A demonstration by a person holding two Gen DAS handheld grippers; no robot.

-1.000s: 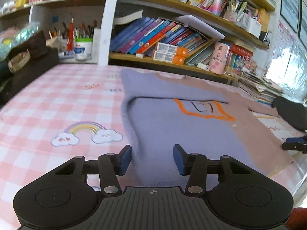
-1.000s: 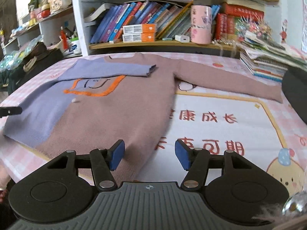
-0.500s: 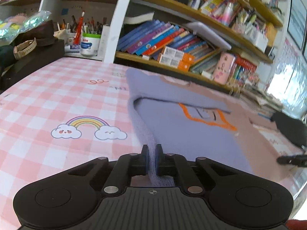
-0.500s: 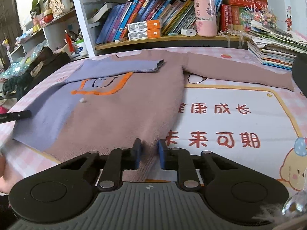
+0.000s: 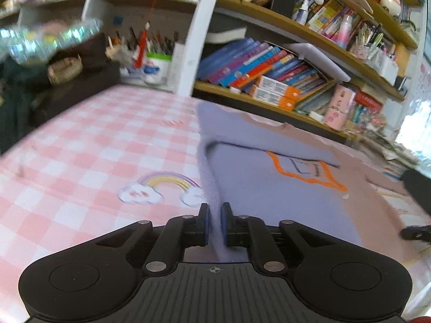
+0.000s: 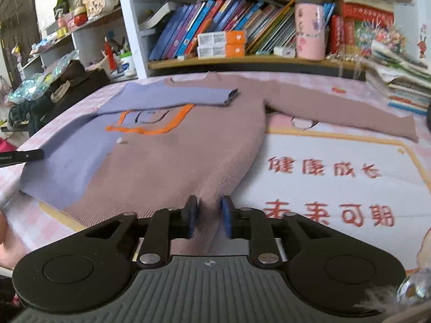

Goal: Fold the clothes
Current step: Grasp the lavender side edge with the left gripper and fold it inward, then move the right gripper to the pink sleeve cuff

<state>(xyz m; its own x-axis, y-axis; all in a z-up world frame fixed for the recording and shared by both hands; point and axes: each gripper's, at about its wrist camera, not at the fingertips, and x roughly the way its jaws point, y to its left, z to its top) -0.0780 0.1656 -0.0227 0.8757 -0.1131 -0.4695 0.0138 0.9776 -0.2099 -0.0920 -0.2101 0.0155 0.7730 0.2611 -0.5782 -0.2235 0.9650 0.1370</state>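
Observation:
A sweater, half lavender [image 5: 269, 196] and half dusty pink [image 6: 188, 167], lies flat on the table with an orange outlined motif on its chest. Its lavender sleeve [image 6: 175, 97] is folded across the chest; the pink sleeve [image 6: 336, 110] stretches out to the right. My left gripper [image 5: 214, 223] is shut on the lavender bottom corner of the hem. My right gripper [image 6: 209, 215] is shut on the pink bottom corner of the hem. The fabric rises in a ridge into each pair of fingers.
The table has a pink checked cloth [image 5: 94, 148] with a rainbow print and a mat with red Chinese characters [image 6: 323, 167]. Bookshelves [image 6: 229, 37] line the far edge. A dark bag [image 5: 67, 80] sits far left, a stack of books [image 6: 398, 86] far right.
Both grippers were open over the hem one second ago. They closed on the two bottom corners and now lift the fabric slightly, pulling it up into ridges.

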